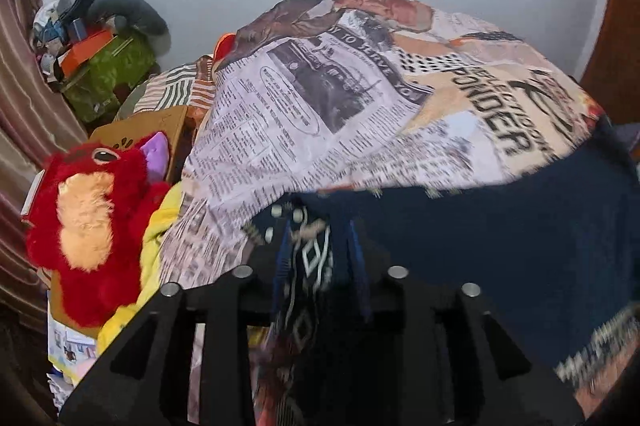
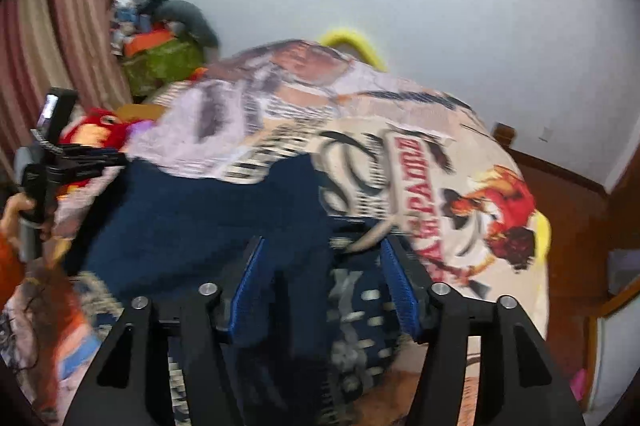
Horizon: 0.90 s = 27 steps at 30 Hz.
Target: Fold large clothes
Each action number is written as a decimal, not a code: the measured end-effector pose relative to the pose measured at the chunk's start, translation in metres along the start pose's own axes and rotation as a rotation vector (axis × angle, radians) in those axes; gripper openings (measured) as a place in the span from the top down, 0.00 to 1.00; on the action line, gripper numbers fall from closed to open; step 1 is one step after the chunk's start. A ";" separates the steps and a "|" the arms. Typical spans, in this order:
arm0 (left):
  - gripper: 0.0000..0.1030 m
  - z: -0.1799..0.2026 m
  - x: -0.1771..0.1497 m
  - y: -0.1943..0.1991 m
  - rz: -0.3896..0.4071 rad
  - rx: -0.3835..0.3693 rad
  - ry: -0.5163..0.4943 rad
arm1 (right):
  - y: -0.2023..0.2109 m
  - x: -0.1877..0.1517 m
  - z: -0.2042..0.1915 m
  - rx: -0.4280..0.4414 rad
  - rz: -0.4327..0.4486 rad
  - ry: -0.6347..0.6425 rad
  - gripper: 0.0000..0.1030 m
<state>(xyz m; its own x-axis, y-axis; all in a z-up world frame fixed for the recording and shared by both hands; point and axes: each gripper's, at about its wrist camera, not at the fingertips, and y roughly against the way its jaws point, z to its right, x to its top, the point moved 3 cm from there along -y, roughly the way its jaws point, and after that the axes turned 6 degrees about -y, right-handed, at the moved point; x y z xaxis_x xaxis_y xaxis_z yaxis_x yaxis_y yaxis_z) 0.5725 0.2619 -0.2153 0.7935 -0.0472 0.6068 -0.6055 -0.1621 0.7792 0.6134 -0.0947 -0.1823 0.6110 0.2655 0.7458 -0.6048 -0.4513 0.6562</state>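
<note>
A large dark navy garment [image 1: 500,222] with a white patterned border lies over a bed covered by a newspaper-print sheet [image 1: 320,114]. My left gripper [image 1: 320,258] is shut on a bunched patterned edge of the garment, which hangs between its blue pads. In the right wrist view the same garment [image 2: 200,210] spreads to the left. My right gripper [image 2: 320,282] has its blue pads [image 2: 248,282] apart, with patterned cloth lying between them; the view is blurred. The left gripper and the hand holding it show at the far left [image 2: 52,162].
A red plush toy [image 1: 88,226] and a cardboard box [image 1: 156,130] sit left of the bed. A green box [image 1: 108,78] piled with things stands by the striped curtain [image 1: 24,98]. White wall behind; wooden furniture [image 2: 580,246] at right.
</note>
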 end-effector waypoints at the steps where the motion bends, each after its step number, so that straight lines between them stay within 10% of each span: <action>1: 0.57 0.000 -0.005 0.008 0.005 -0.009 -0.002 | 0.003 -0.001 -0.009 0.022 0.001 0.006 0.40; 7: 0.24 -0.011 -0.066 0.059 0.036 -0.112 0.062 | 0.006 -0.013 -0.064 0.143 -0.045 0.018 0.38; 18: 0.20 -0.015 -0.184 0.044 -0.138 -0.342 0.424 | -0.006 -0.066 -0.111 0.086 -0.163 0.124 0.27; 27: 0.20 0.011 -0.198 0.018 -0.136 -0.619 0.686 | -0.032 -0.100 -0.100 -0.061 -0.249 0.240 0.26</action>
<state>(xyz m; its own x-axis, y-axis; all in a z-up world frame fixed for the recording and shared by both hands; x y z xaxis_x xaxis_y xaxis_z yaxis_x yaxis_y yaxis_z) 0.4048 0.2575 -0.3230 0.7697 0.5579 0.3104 -0.5915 0.4401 0.6756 0.5209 -0.0215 -0.2660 0.6101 0.5571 0.5634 -0.4863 -0.2981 0.8214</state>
